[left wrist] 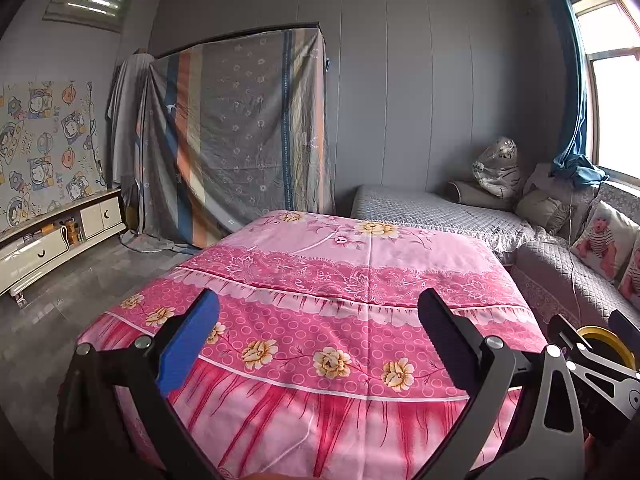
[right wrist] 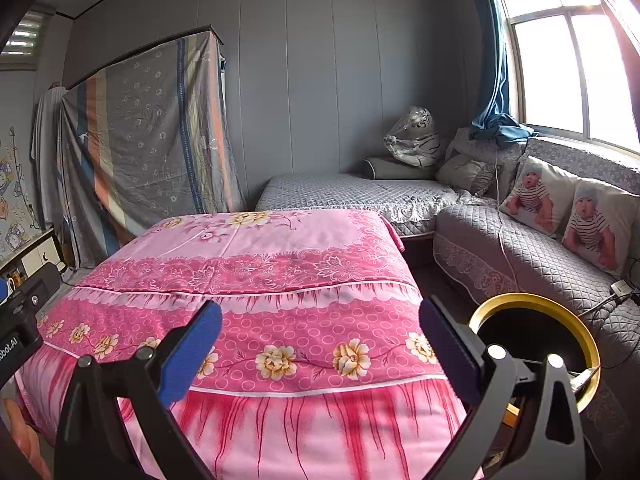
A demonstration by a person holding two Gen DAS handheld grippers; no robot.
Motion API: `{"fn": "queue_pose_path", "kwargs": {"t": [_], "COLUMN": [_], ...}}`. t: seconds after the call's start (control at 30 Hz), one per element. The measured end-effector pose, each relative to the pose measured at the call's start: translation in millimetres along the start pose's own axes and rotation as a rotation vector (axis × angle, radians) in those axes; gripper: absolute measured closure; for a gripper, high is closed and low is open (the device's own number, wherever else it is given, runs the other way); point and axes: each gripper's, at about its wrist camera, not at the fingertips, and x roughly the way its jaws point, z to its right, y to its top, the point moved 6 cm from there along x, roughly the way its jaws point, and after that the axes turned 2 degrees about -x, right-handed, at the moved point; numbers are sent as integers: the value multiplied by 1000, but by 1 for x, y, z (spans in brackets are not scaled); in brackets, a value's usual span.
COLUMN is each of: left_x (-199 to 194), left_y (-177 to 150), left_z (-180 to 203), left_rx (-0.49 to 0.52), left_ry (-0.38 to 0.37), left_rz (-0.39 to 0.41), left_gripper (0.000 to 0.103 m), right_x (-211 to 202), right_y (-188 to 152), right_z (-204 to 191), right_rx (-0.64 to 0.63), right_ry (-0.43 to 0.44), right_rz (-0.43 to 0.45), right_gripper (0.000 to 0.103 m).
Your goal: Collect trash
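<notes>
A pink flowered cloth (left wrist: 320,264) covers the table in front of me, and no loose litter shows on it. My left gripper (left wrist: 320,304) is open above the cloth's near edge, with nothing between its blue-padded fingers. My right gripper (right wrist: 320,312) is also open and empty, over the same edge. A round bin (right wrist: 536,344) with a gold rim and black inside stands just right of the right gripper. Something pale lies against its inner right rim; I cannot tell what. In the left wrist view only a piece of the bin's rim (left wrist: 612,340) shows behind dark tool parts.
A grey quilted sofa (right wrist: 520,248) runs along the right, with printed cushions (right wrist: 576,216) and a power strip (right wrist: 622,288) with cables. A cloth-draped wardrobe (left wrist: 240,132) stands at the back and a white low cabinet (left wrist: 52,240) on the left. Grey tiled floor (left wrist: 68,300) lies left of the table.
</notes>
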Motion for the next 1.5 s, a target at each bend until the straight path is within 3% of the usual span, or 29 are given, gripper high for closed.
{"fn": "queue_pose_path", "kwargs": {"t": [1.5], "left_x": [12], "left_y": [0], "left_z": [18], "left_rx": [24], "left_ry": [-47], "left_rz": [-24], "left_gripper": [8], "right_x": [16], "right_y": [-6], "right_z": [13], "right_rx": [42], "right_ry": [-15], "right_rz": [-48], "right_gripper": [8]}}
